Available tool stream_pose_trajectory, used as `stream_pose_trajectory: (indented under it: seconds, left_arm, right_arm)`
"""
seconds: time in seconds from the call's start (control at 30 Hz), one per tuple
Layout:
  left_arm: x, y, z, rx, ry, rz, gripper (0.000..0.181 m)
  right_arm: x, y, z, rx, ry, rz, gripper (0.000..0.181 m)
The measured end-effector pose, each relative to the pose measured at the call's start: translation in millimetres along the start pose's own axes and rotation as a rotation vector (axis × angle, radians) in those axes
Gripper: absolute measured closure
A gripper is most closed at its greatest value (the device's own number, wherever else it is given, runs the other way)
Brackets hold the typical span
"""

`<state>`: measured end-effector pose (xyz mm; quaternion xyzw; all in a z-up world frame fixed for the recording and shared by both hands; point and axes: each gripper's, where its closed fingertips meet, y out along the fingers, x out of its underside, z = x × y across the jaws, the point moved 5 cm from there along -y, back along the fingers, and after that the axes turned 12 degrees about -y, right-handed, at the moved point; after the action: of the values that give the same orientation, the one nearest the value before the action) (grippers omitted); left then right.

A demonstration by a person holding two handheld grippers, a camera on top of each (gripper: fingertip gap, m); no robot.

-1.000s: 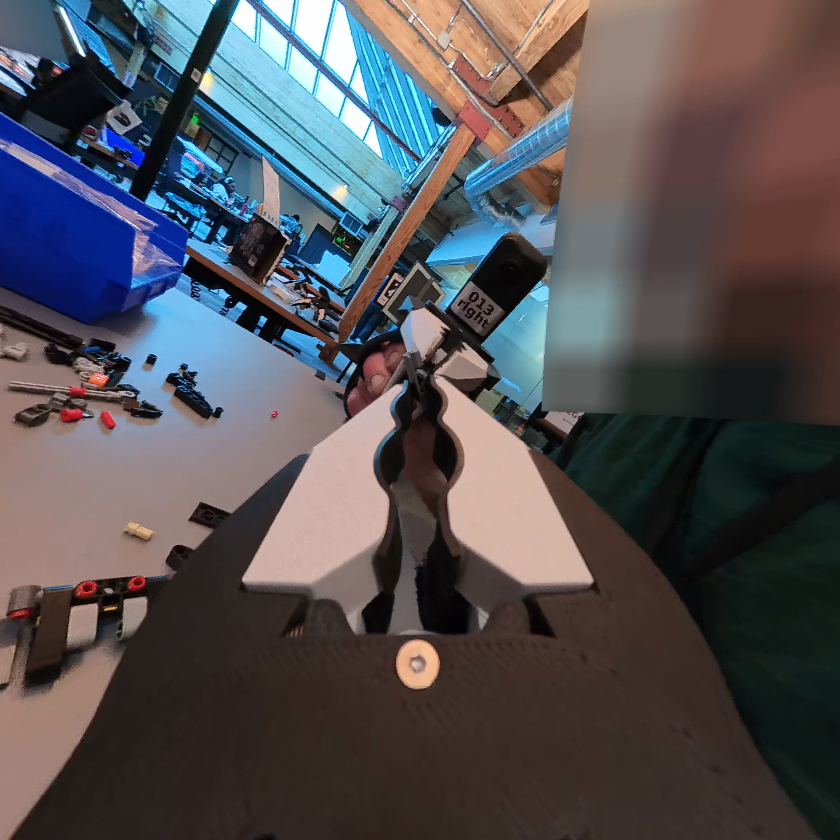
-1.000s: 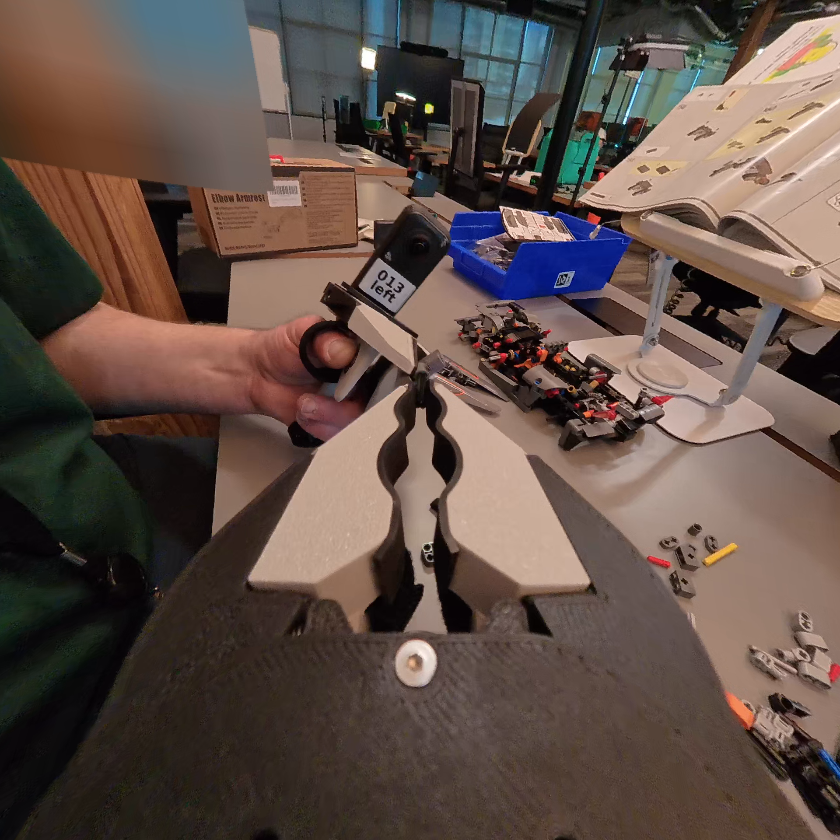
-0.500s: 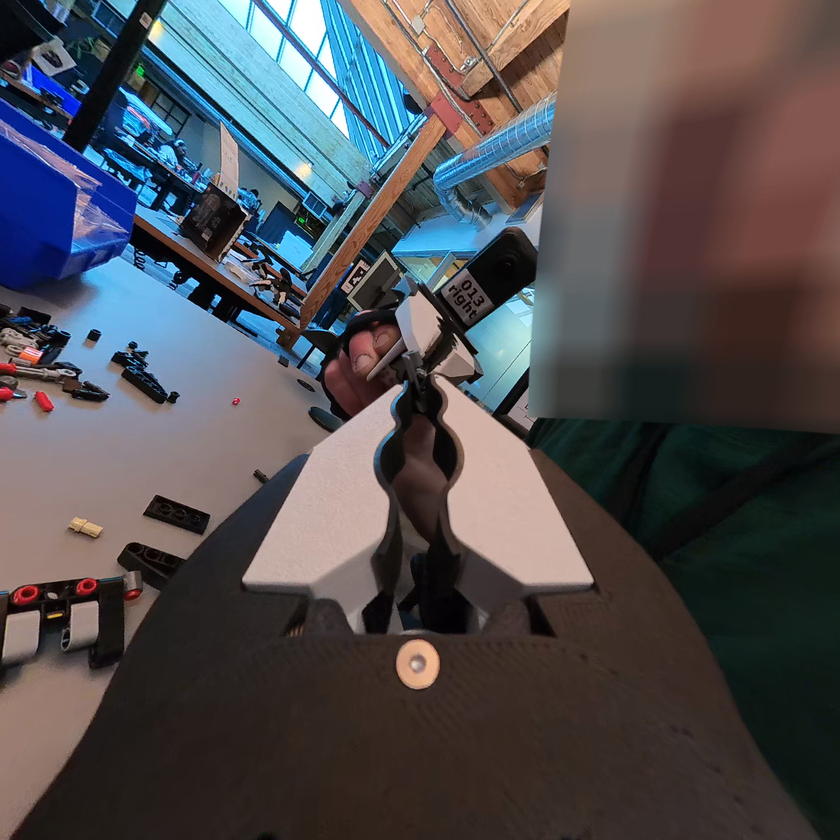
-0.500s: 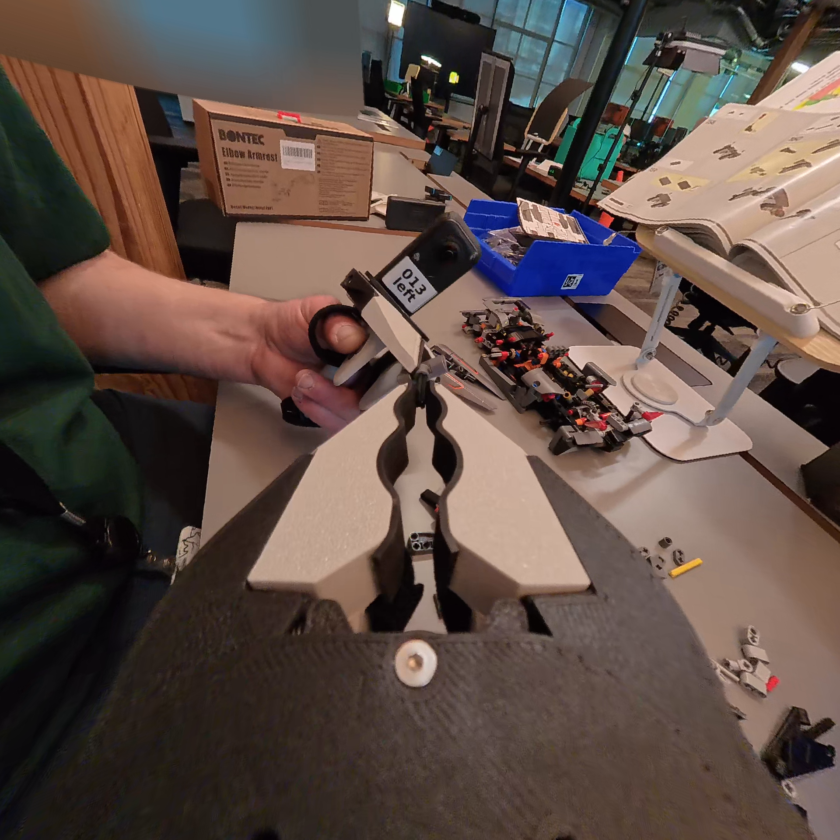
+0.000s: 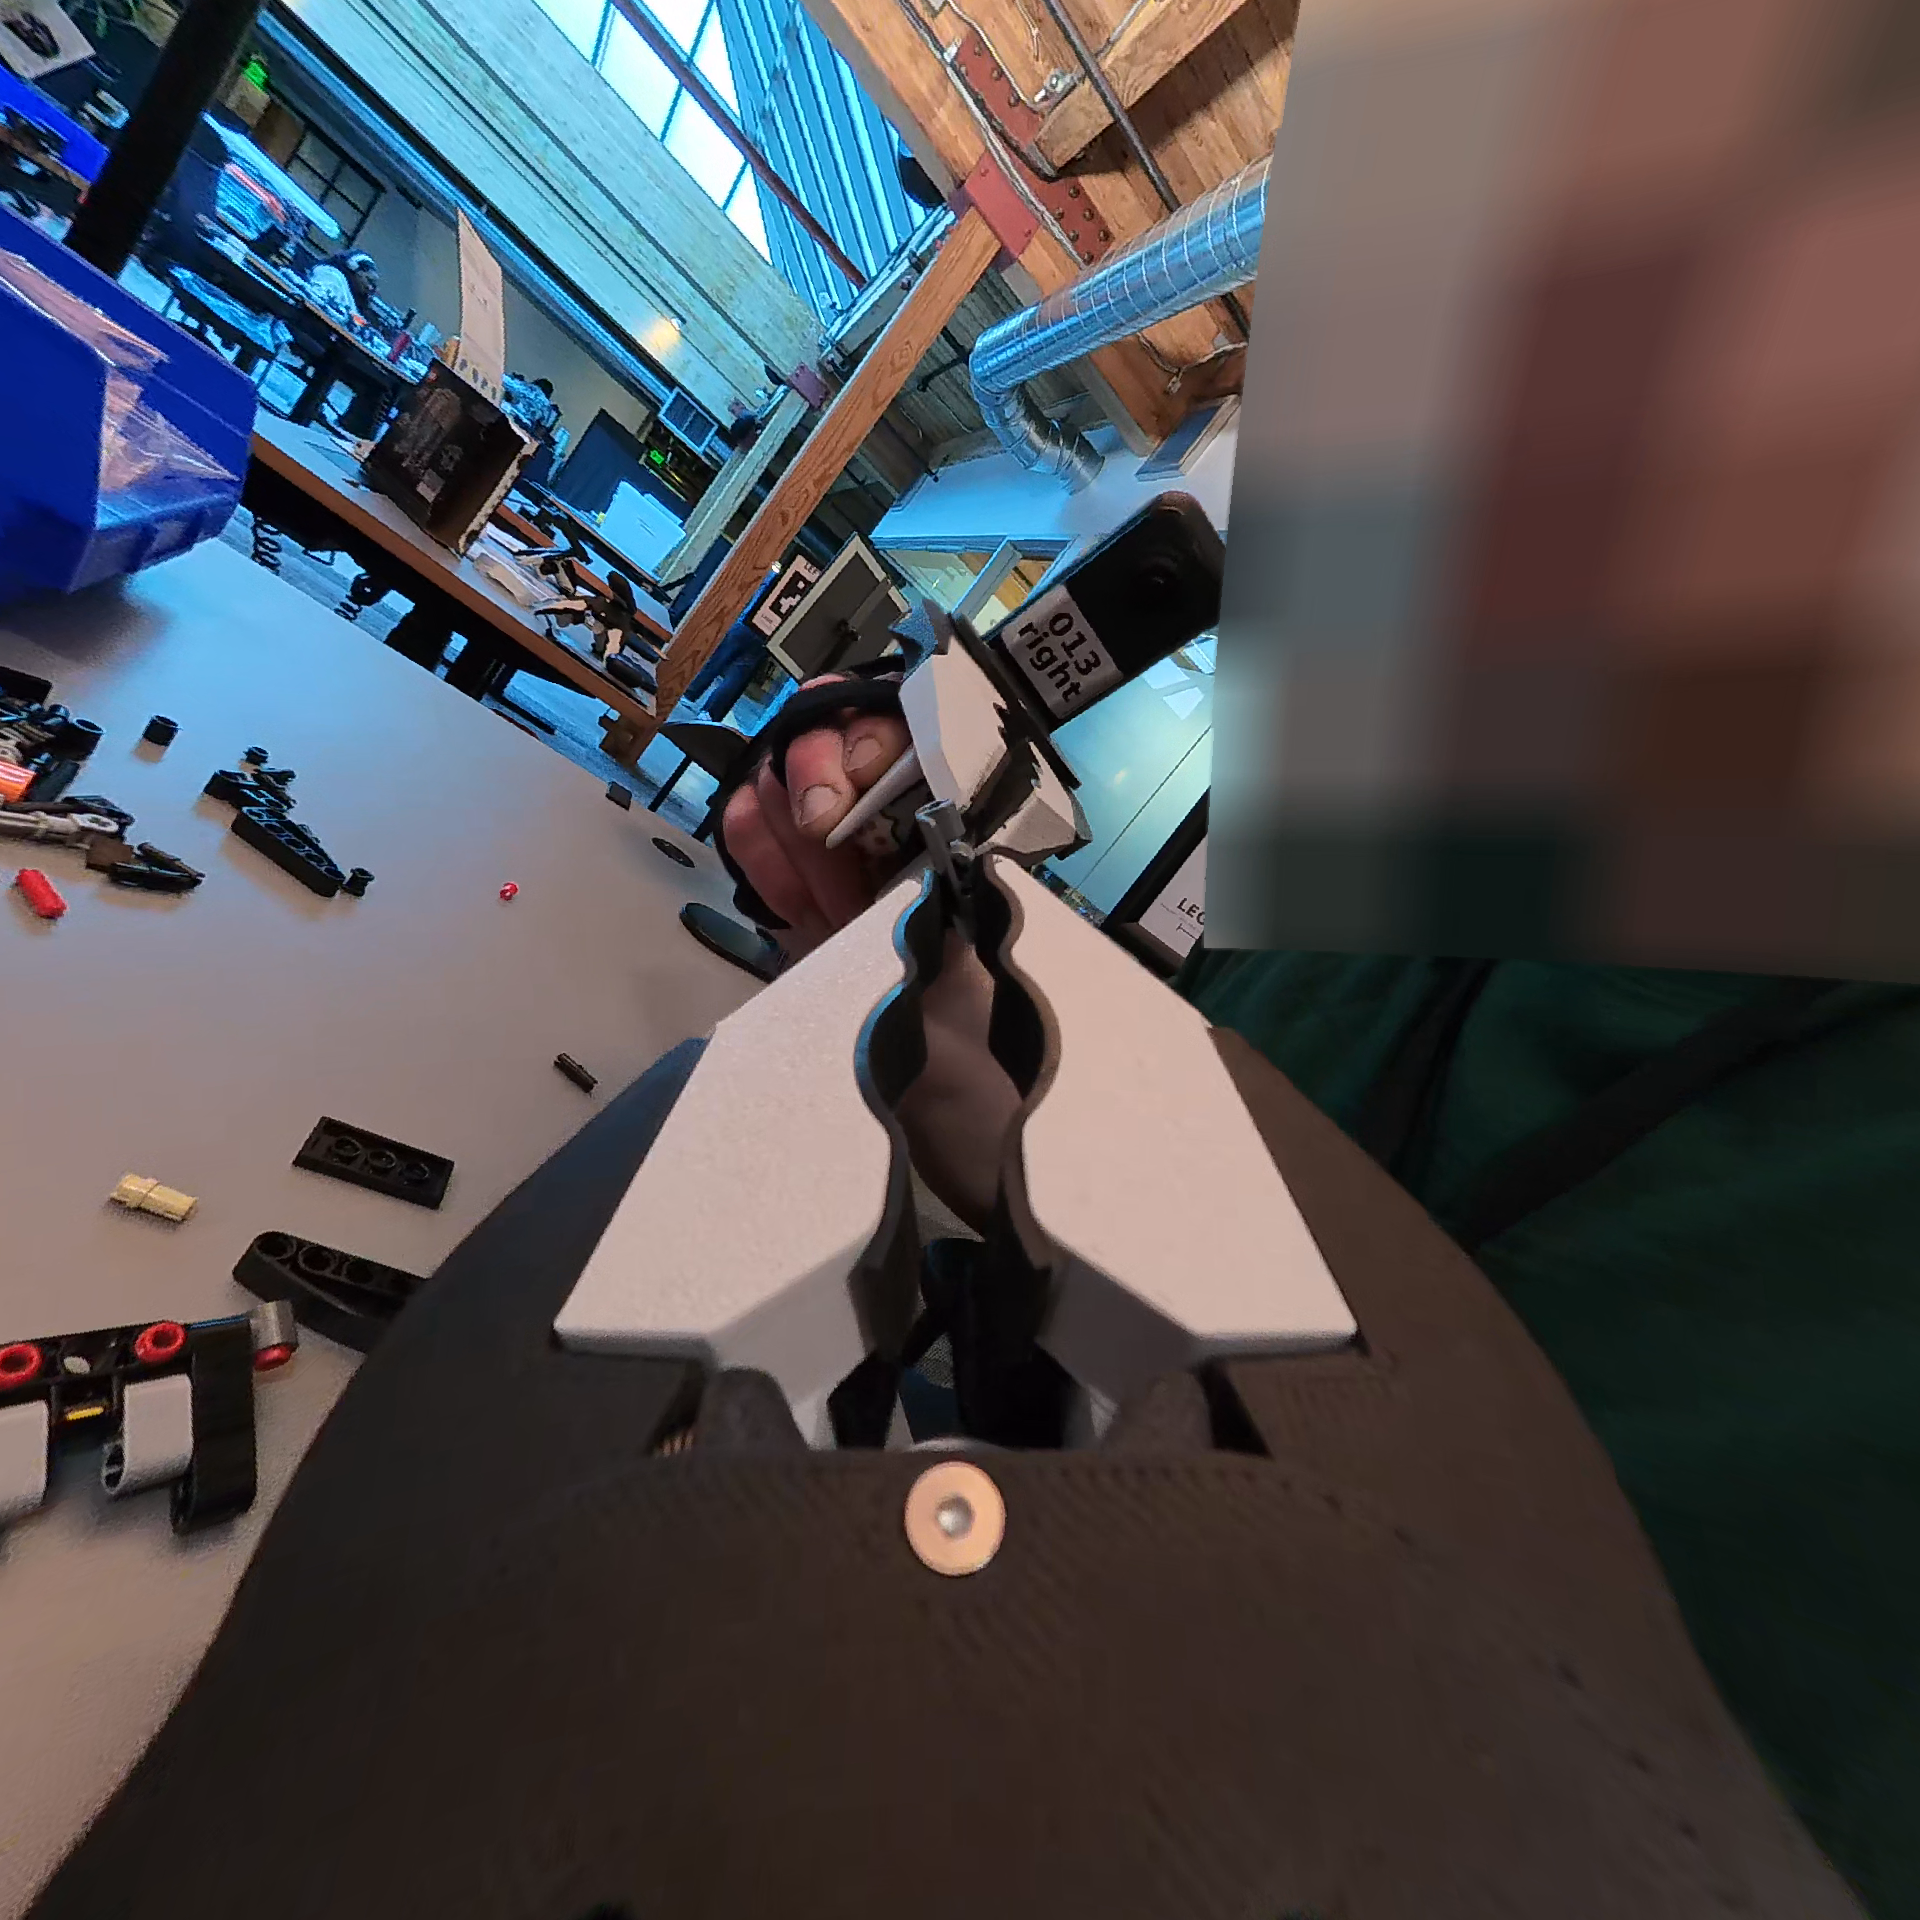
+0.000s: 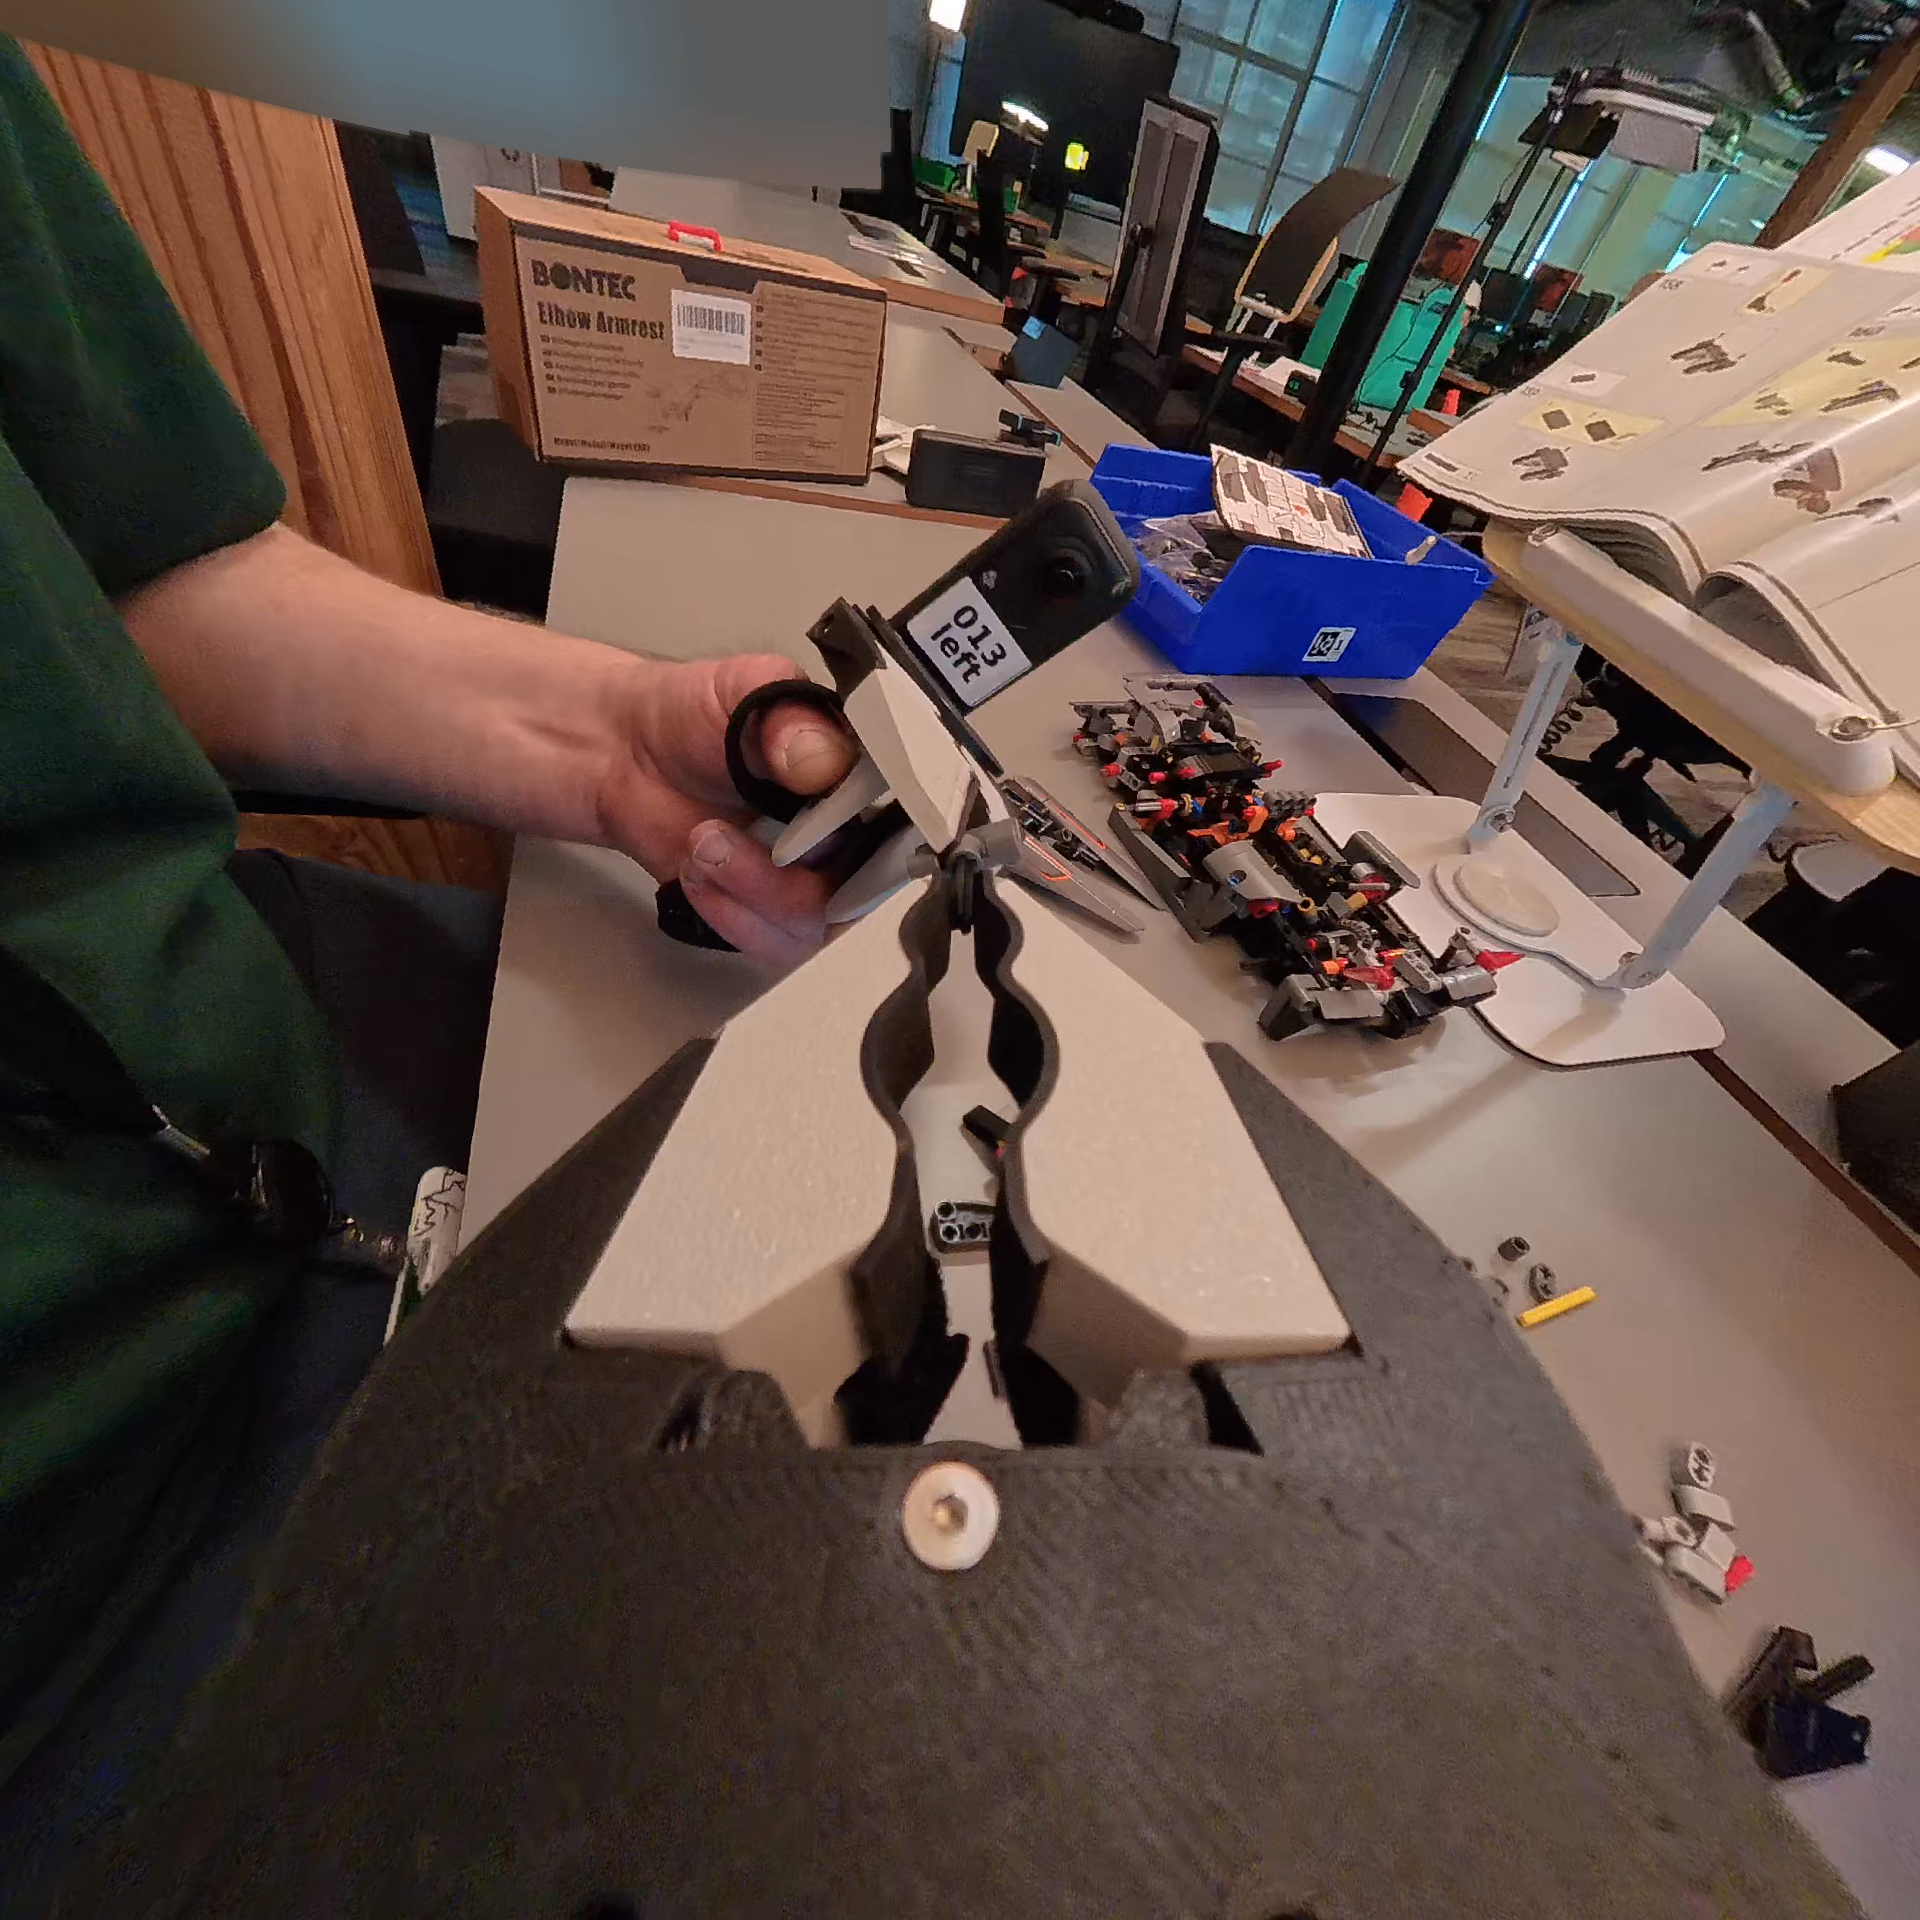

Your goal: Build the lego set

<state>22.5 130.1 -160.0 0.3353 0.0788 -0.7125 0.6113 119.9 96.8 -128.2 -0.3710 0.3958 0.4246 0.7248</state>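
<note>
Both grippers are up in the air, tip to tip over the tabletop [image 6: 644, 561]: the left gripper [image 5: 951, 894] has its fingers pinched on a small grey lego piece [image 5: 945, 847], and the right gripper [image 6: 961, 883] looks clamped on that same bit too. Off to the right, the half-built car [image 6: 1278, 862] sits beside the white book stand [image 6: 1558, 966], with loose parts [image 6: 1694, 1527] scattered nearer the edge.

Tall windows [image 5: 665, 114] light timber beams [image 5: 831, 436], a silver duct [image 5: 1122, 301] and rows of grey desks [image 6: 727, 561].
</note>
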Motion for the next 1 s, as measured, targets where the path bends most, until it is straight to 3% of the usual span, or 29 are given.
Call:
stream_pose_trajectory:
  seconds: [1.0]
  left_arm:
    - [0.0, -3.3, -5.5, -0.036, 0.013, -0.067, 0.178]
  right_arm:
    - [5.3, 4.1, 2.1, -0.051, -0.011, -0.028, 0.179]
